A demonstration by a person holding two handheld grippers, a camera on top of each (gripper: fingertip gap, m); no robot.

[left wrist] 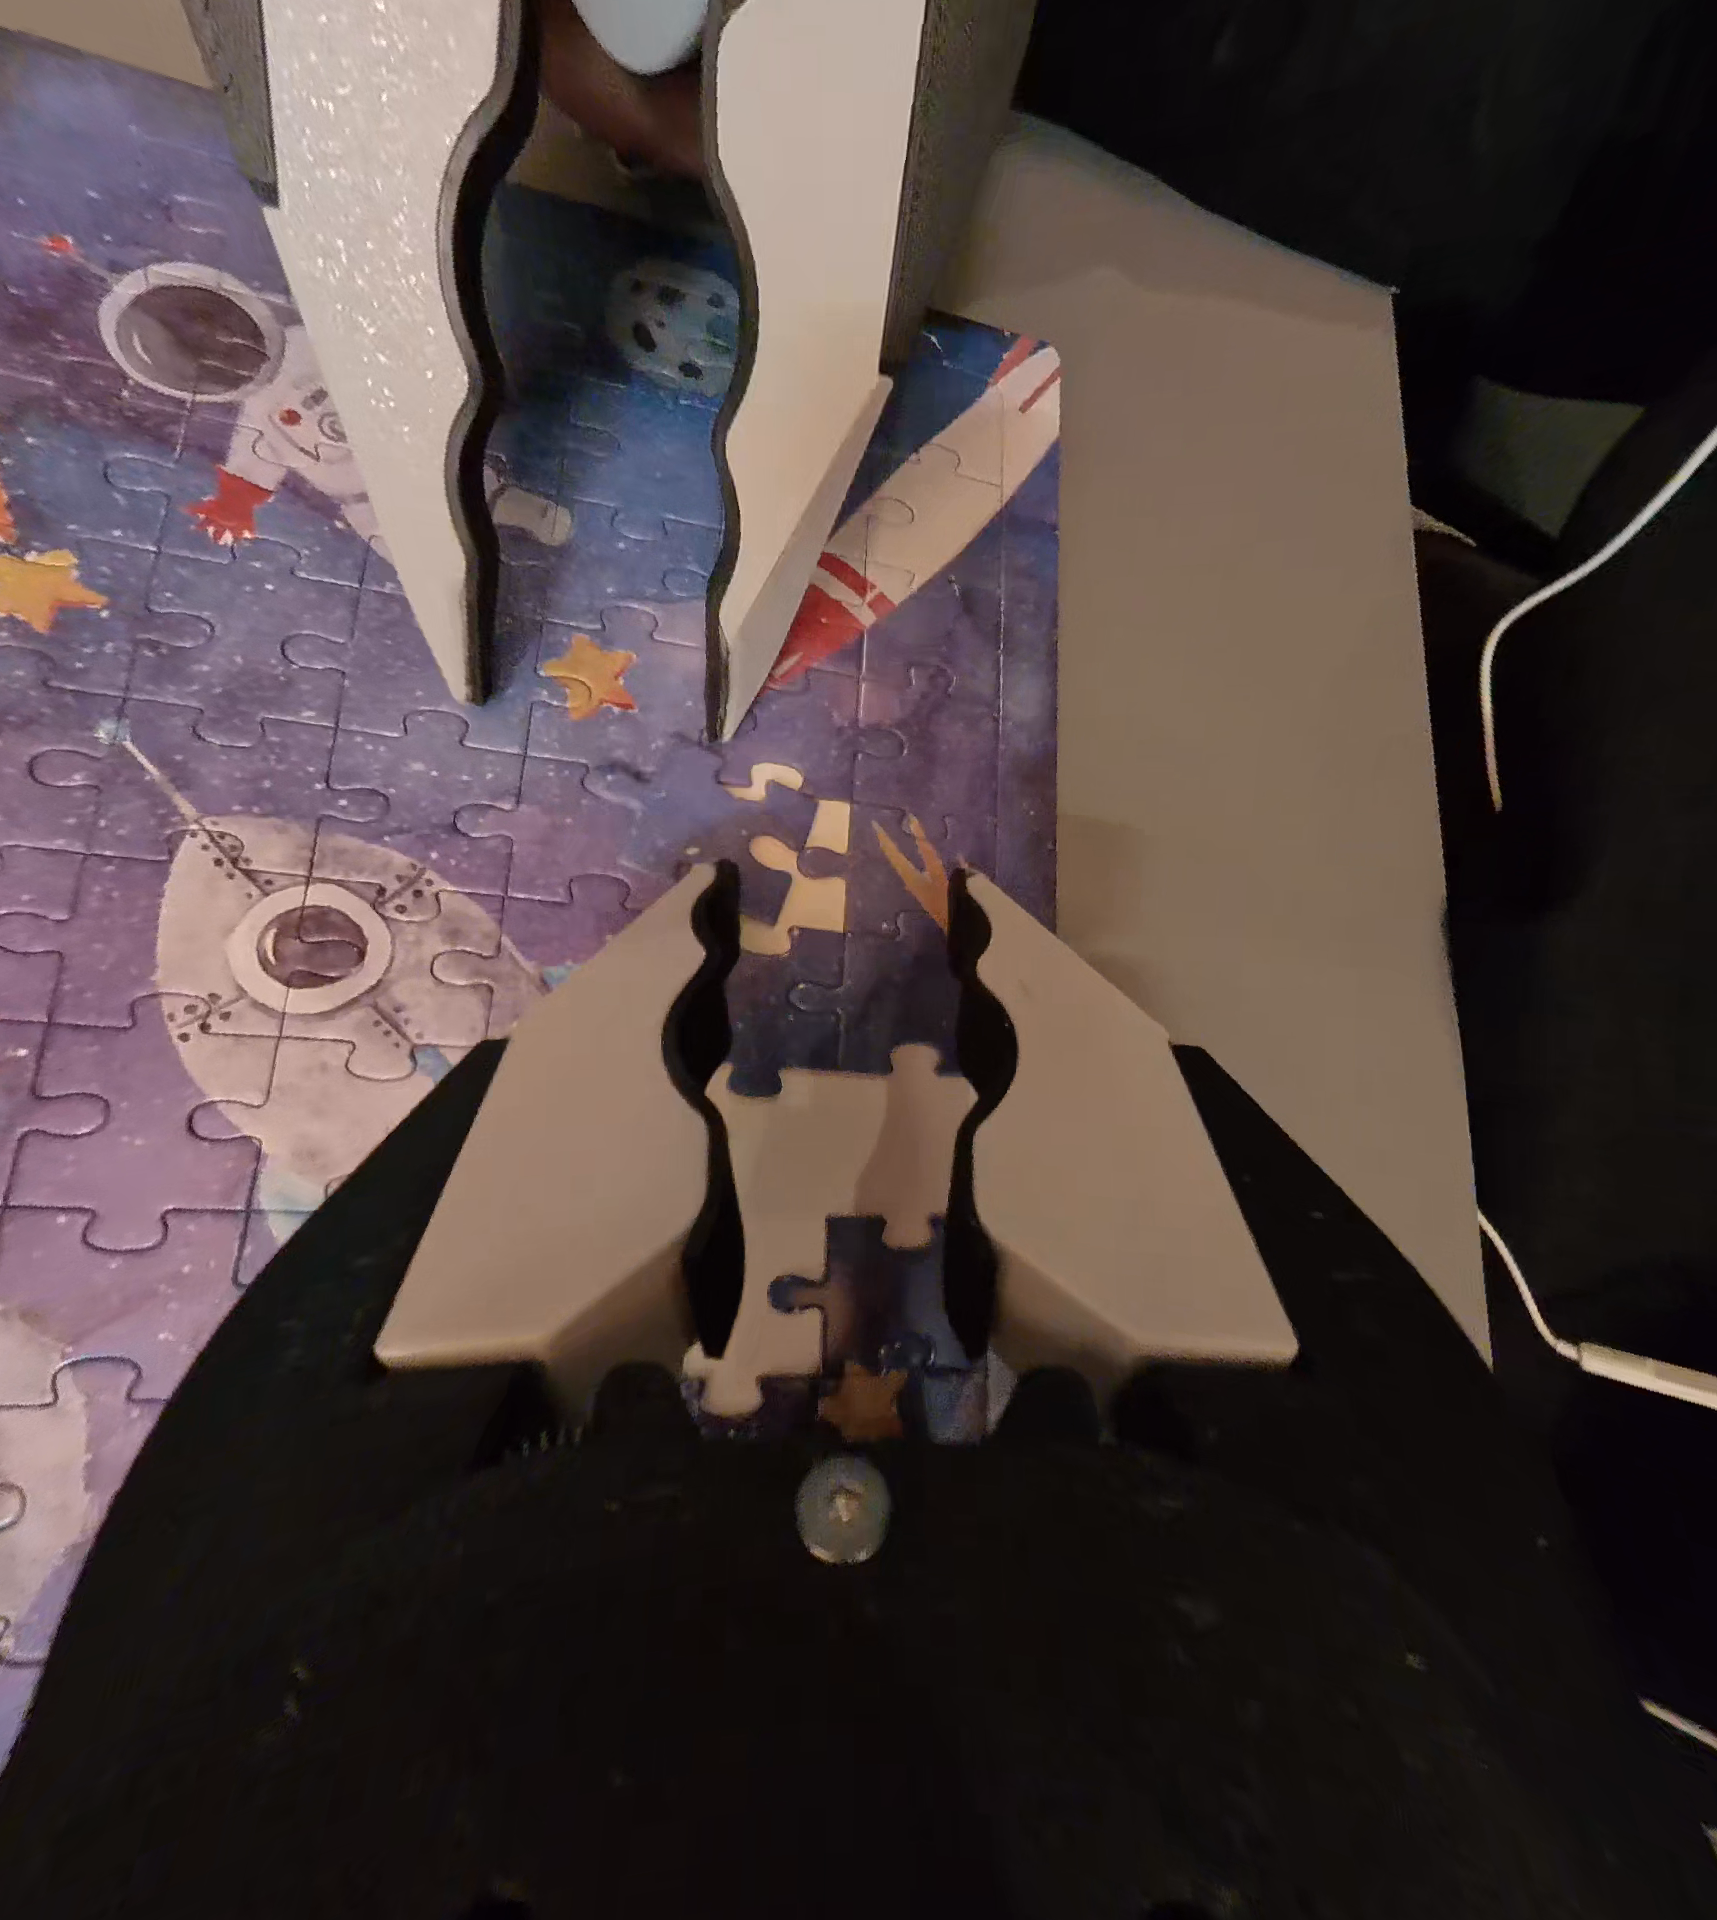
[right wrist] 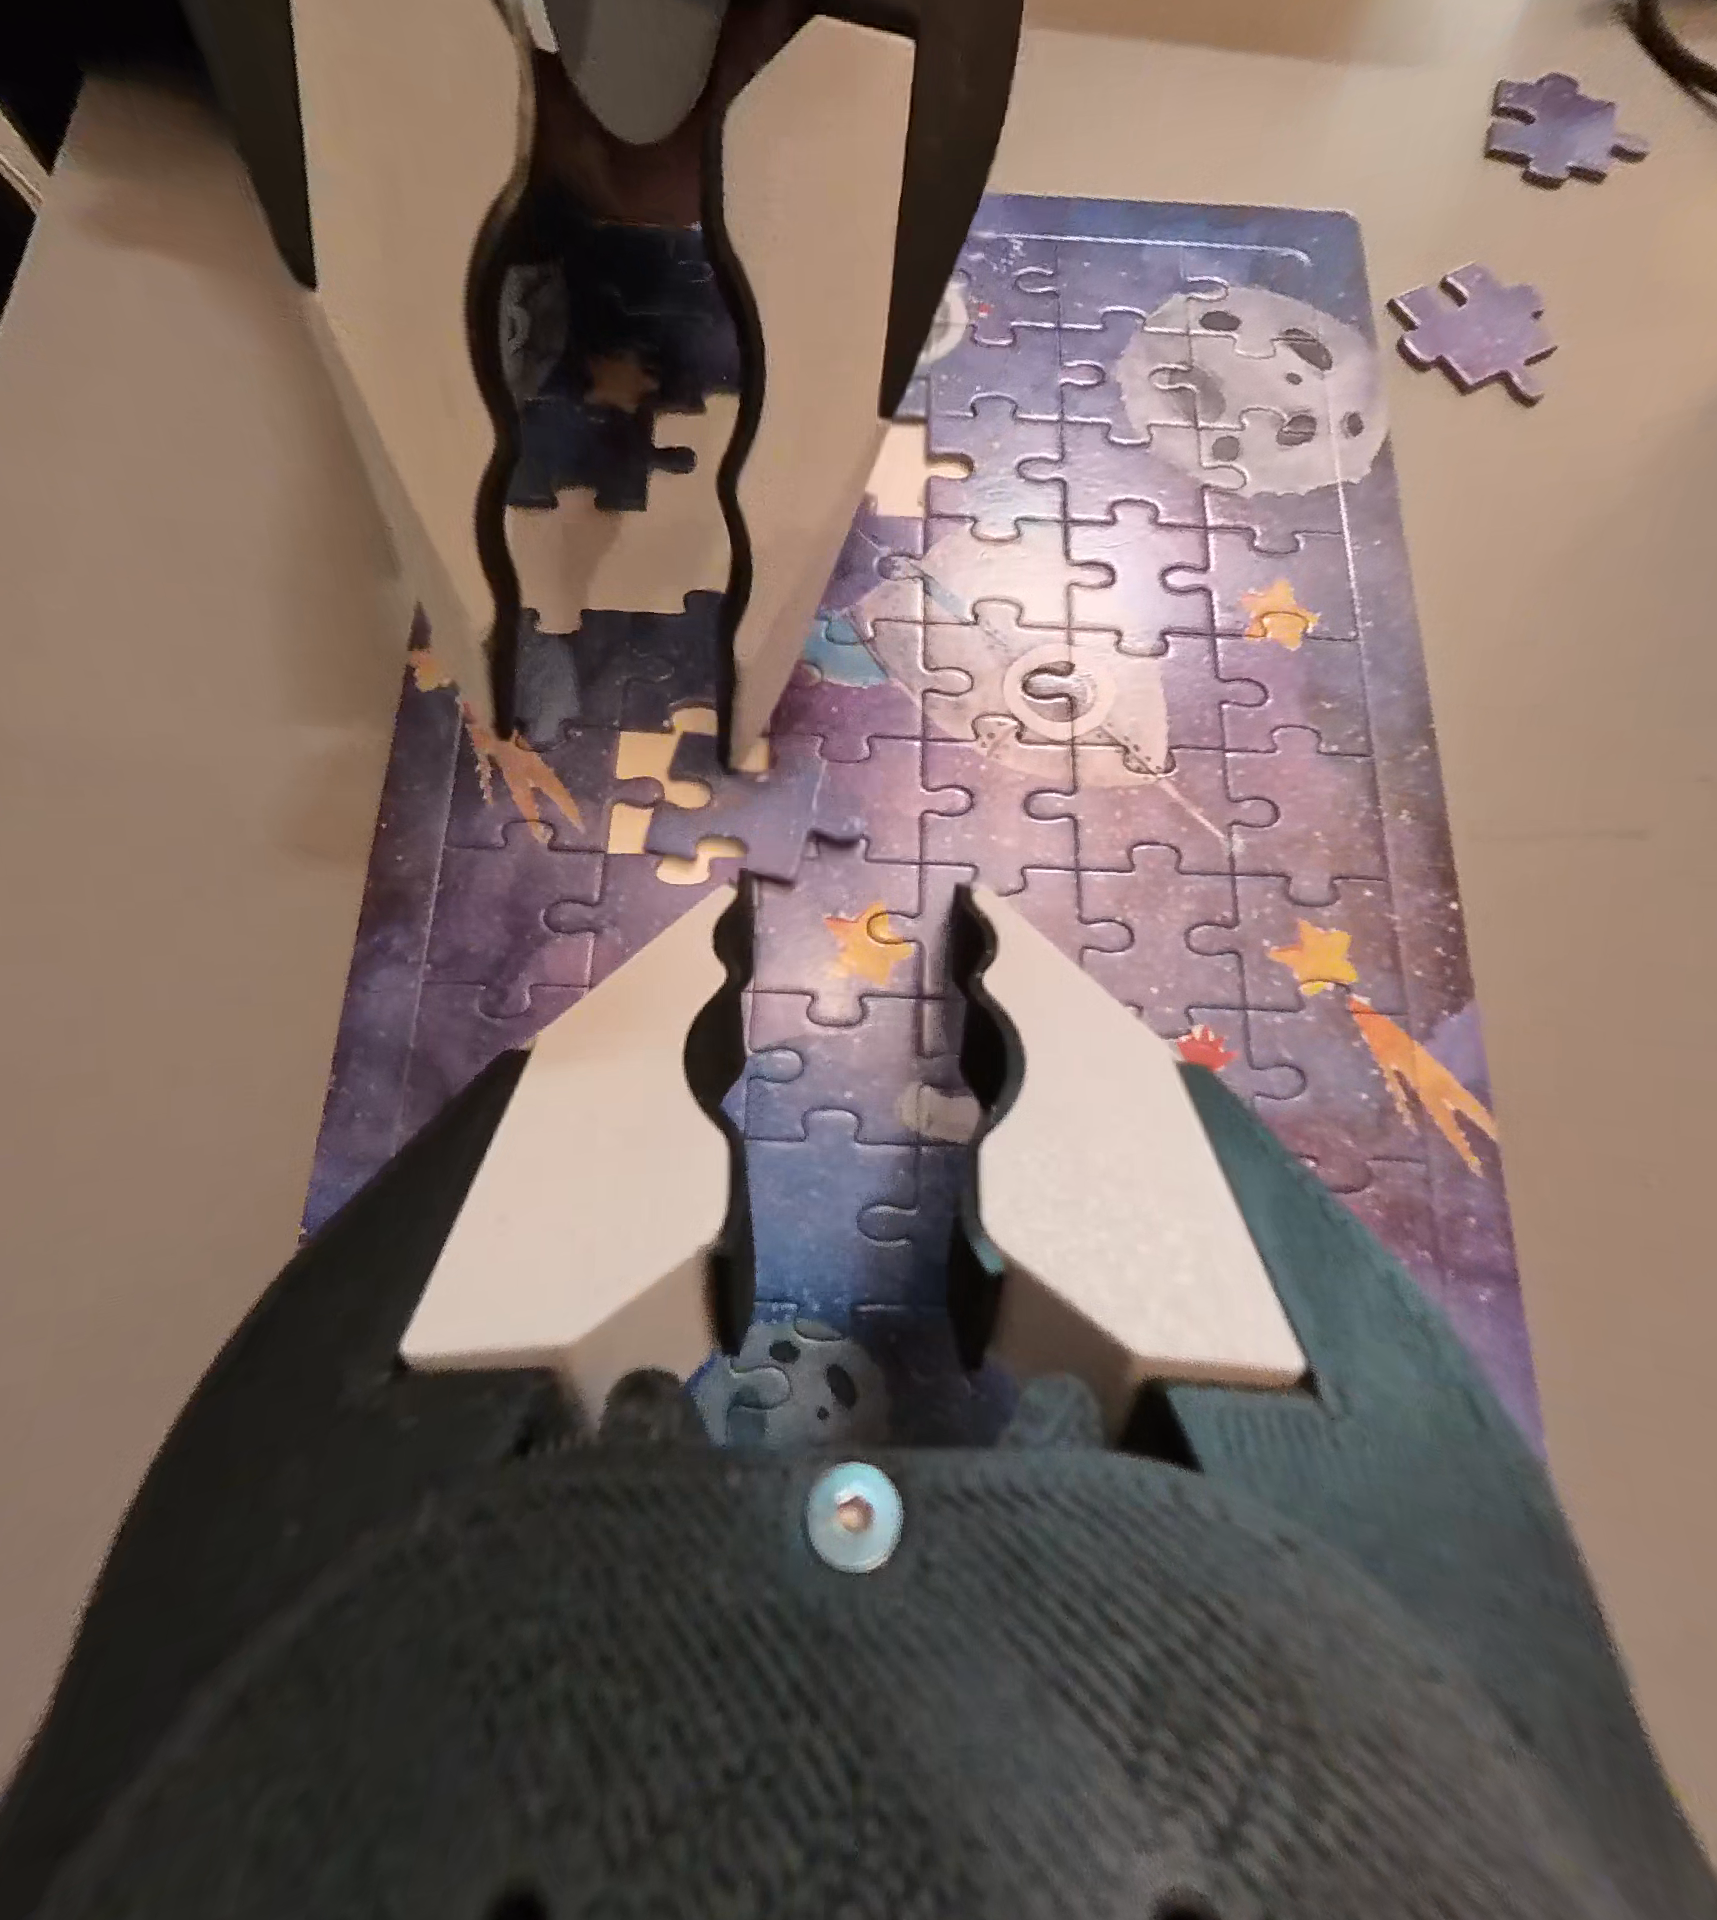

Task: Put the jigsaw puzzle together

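The space-themed jigsaw puzzle (right wrist: pixel 1145 831) lies mostly assembled on a beige table; it also shows in the left wrist view (left wrist: pixel 314 727). One loose purple piece (right wrist: pixel 740 821) lies askew over a hole in it. My right gripper (right wrist: pixel 852 891) is open and empty, its left fingertip right at that piece's near edge. My left gripper (left wrist: pixel 838 878) is open and empty, facing it from the other side (right wrist: pixel 617 743), one fingertip at the piece's far edge. Another hole (left wrist: pixel 812 1143) shows between the left gripper's fingers. The right gripper also shows in the left wrist view (left wrist: pixel 599 712).
Two loose purple pieces (right wrist: pixel 1560 130) (right wrist: pixel 1472 332) lie on the table beyond the puzzle's far right corner. The table edge (left wrist: pixel 1436 831) runs close along the puzzle's side, with a white cable (left wrist: pixel 1519 623) over dark ground past it. A dark cable (right wrist: pixel 1716 62) lies at the back. My right tips are roughly 4 cm from the space-themed jigsaw puzzle (right wrist: pixel 1145 831). My left wrist view (left wrist: pixel 234 755) looks at it from another angle.
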